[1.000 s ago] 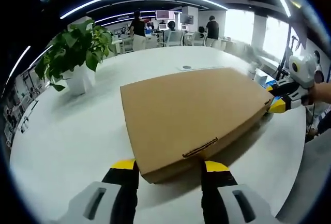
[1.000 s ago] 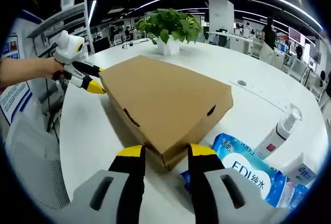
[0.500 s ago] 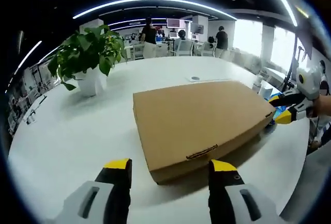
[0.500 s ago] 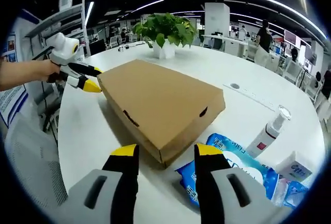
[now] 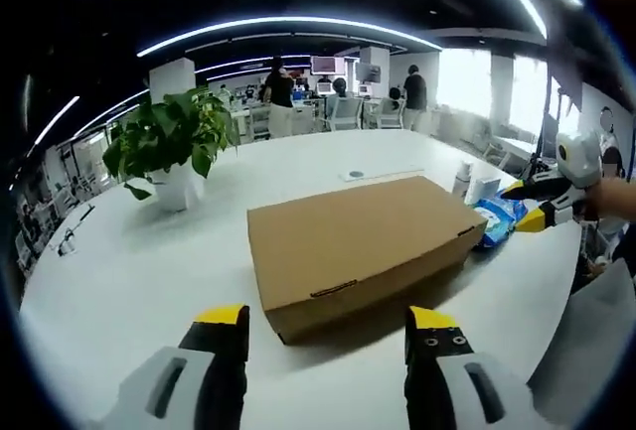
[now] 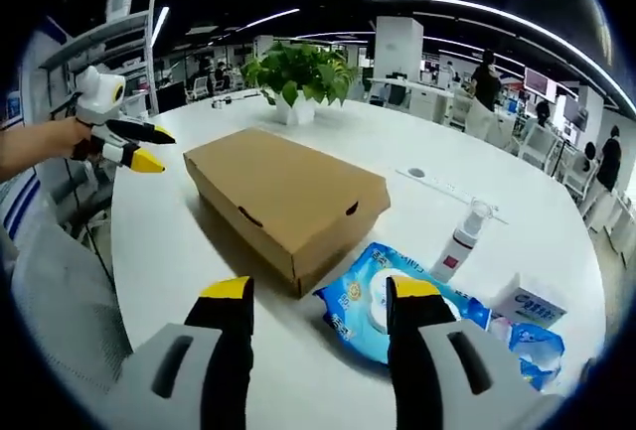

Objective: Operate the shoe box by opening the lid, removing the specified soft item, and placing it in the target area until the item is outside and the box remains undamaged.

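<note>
2 grippers, left gripper [image 5: 326, 323] and right gripper [image 6: 318, 296], hover with jaws parted and empty near the shut shoe box [image 5: 360, 245] on the white surface [image 5: 129, 271]. Opening is not yet begun; next, catch the lid's front edge.

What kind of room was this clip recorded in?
Most likely an open-plan office: a large white table holding the shoe box, a potted plant, desks with monitors behind, and strip ceiling lights.
</note>
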A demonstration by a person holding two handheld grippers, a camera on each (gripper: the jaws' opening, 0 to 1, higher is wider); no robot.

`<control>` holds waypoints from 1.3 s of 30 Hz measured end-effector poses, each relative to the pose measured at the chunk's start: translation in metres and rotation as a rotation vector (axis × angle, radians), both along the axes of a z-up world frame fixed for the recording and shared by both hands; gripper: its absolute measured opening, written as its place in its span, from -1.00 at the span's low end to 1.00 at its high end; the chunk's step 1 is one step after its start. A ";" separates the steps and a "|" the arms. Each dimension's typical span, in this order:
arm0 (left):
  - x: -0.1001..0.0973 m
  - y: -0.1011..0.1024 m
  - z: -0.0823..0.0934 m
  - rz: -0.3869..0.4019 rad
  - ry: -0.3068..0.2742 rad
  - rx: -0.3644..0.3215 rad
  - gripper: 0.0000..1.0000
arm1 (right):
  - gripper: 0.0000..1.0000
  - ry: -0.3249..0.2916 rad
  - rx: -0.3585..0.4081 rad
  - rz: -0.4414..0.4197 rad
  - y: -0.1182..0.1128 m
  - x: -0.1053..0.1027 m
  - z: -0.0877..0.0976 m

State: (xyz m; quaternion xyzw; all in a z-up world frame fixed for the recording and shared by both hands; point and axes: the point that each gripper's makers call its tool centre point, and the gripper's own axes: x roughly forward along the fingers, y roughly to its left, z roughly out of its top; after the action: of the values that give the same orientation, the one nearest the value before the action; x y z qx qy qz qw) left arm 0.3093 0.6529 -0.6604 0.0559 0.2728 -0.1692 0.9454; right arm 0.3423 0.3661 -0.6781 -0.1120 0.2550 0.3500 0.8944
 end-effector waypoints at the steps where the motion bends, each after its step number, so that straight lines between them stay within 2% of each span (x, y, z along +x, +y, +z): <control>1: -0.003 -0.002 0.001 -0.001 -0.002 0.002 0.33 | 0.07 -0.001 0.001 -0.006 -0.003 -0.002 0.001; 6: -0.023 -0.016 0.008 -0.028 -0.010 0.005 0.43 | 0.15 -0.017 -0.009 -0.048 -0.027 -0.015 0.006; 11: -0.043 -0.030 0.020 -0.049 -0.042 0.016 0.48 | 0.23 -0.037 -0.037 -0.088 -0.054 -0.030 0.007; 20: -0.072 -0.053 0.029 -0.112 -0.050 0.010 0.66 | 0.36 -0.022 -0.044 -0.162 -0.091 -0.063 0.006; 23: -0.080 -0.059 0.029 -0.128 -0.055 0.001 0.76 | 0.40 -0.011 -0.023 -0.192 -0.099 -0.073 0.008; 30: -0.098 -0.062 0.027 -0.132 -0.054 0.001 0.97 | 0.66 -0.017 -0.004 -0.209 -0.115 -0.095 0.013; 32: -0.102 -0.057 0.027 -0.127 -0.078 0.031 0.97 | 0.72 -0.009 -0.011 -0.206 -0.118 -0.100 0.010; 35: -0.109 -0.056 0.024 -0.111 -0.056 -0.010 1.00 | 0.79 -0.006 0.001 -0.217 -0.122 -0.105 0.012; 39: -0.113 -0.055 0.021 -0.106 -0.045 -0.007 1.00 | 0.86 -0.008 0.019 -0.240 -0.128 -0.112 0.016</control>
State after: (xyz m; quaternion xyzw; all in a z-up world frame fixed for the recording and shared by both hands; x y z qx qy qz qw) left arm 0.1965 0.5983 -0.6391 0.0706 0.2477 -0.2187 0.9412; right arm 0.2302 0.2378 -0.6625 -0.0737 0.2595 0.2423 0.9319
